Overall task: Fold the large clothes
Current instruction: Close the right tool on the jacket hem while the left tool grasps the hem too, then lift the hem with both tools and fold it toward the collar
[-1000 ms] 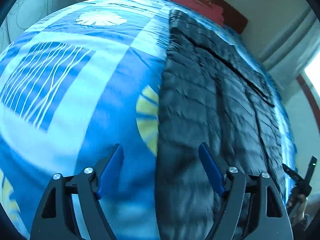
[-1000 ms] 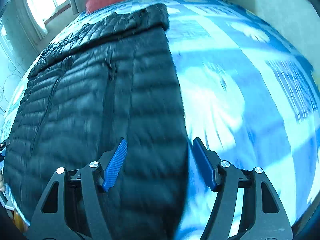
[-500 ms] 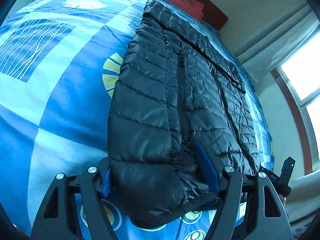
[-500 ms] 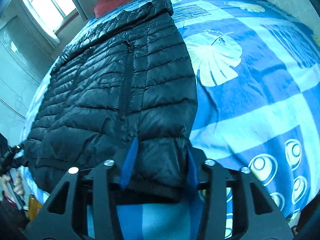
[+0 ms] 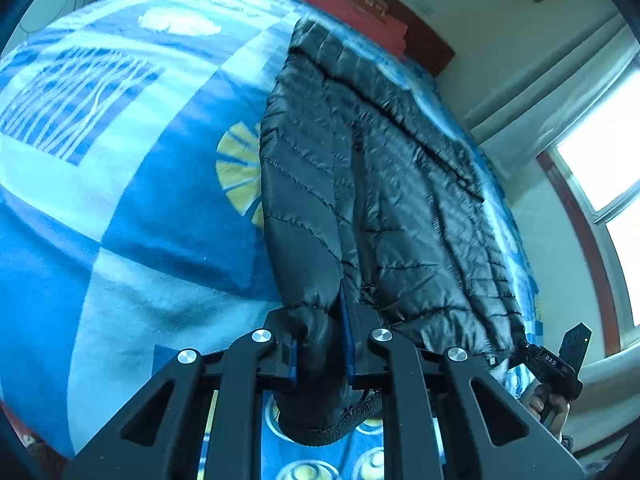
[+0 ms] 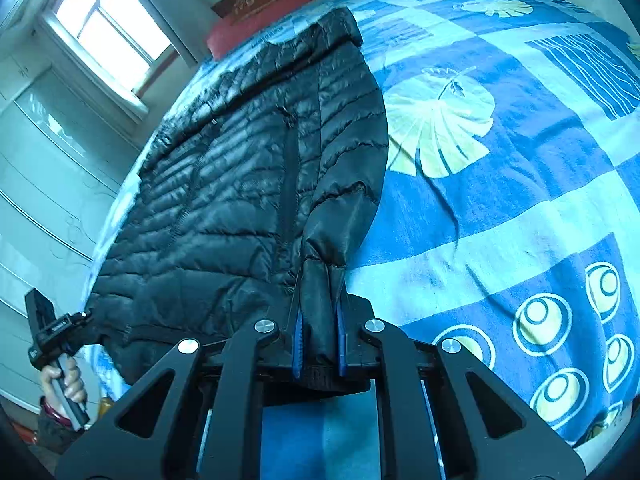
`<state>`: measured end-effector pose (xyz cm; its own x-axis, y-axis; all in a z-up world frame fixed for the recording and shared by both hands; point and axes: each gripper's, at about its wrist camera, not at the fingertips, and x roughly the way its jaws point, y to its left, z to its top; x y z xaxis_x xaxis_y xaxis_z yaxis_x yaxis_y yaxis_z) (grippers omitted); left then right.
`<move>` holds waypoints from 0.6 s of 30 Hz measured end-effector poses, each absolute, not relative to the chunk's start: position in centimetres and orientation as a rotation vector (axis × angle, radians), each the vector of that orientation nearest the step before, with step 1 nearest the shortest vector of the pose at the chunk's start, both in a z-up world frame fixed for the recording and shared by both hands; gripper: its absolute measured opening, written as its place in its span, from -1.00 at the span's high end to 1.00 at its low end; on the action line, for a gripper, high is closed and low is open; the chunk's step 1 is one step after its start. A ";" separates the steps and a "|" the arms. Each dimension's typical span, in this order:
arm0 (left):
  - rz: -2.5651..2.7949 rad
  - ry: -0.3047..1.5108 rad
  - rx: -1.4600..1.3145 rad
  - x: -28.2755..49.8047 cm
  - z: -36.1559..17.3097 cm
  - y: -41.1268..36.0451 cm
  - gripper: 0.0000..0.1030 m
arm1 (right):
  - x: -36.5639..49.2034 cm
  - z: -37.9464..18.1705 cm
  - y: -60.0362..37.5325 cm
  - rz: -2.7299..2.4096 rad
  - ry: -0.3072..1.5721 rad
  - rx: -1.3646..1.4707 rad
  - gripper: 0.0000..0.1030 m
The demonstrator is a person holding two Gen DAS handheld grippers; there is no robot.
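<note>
A black quilted puffer jacket (image 5: 392,184) lies lengthwise on the bed, collar toward the headboard; it also shows in the right wrist view (image 6: 248,168). My left gripper (image 5: 322,344) is shut on one bottom corner of the jacket's hem, the fabric bunched between the blue pads. My right gripper (image 6: 318,340) is shut on the other bottom corner of the hem. Each gripper appears in the other's view: the right one (image 5: 556,364) at the far hem corner, the left one (image 6: 56,332) likewise. The held corners are raised slightly off the bed.
The bed is covered by a blue patterned blanket (image 5: 132,184), also seen in the right wrist view (image 6: 520,184). A red pillow (image 5: 352,0) and a wooden headboard lie at the far end. A window (image 6: 108,24) and white wardrobe doors (image 6: 36,184) stand beside the bed.
Both grippers came down to the jacket's bottom hem and closed on its two corners. The hem corners now lift and bunch between the pads.
</note>
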<state>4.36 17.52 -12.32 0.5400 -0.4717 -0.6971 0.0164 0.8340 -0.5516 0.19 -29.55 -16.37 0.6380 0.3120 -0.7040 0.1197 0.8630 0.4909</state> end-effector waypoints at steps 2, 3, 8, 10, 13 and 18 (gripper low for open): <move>-0.322 0.937 -0.535 3.8 -11.0 17.7 0.72 | -0.6 -15.5 -29.8 0.139 0.867 0.564 0.78; -0.330 0.925 -0.540 3.5 -10.4 17.8 0.73 | -0.9 -15.1 -30.0 0.149 0.861 0.575 0.78; -0.373 0.881 -0.552 1.3 -7.3 18.0 0.74 | -3.4 -12.7 -30.7 0.215 0.818 0.661 0.79; -0.386 0.874 -0.553 -0.1 -6.3 18.1 0.74 | -4.7 -12.0 -30.8 0.237 0.807 0.688 0.79; -0.397 0.856 -0.546 -2.2 -4.5 18.1 0.75 | -6.8 -10.7 -30.9 0.268 0.785 0.720 0.79; -0.403 0.847 -0.575 -4.7 -2.6 18.7 0.75 | -9.0 -8.8 -31.1 0.299 0.741 0.752 0.79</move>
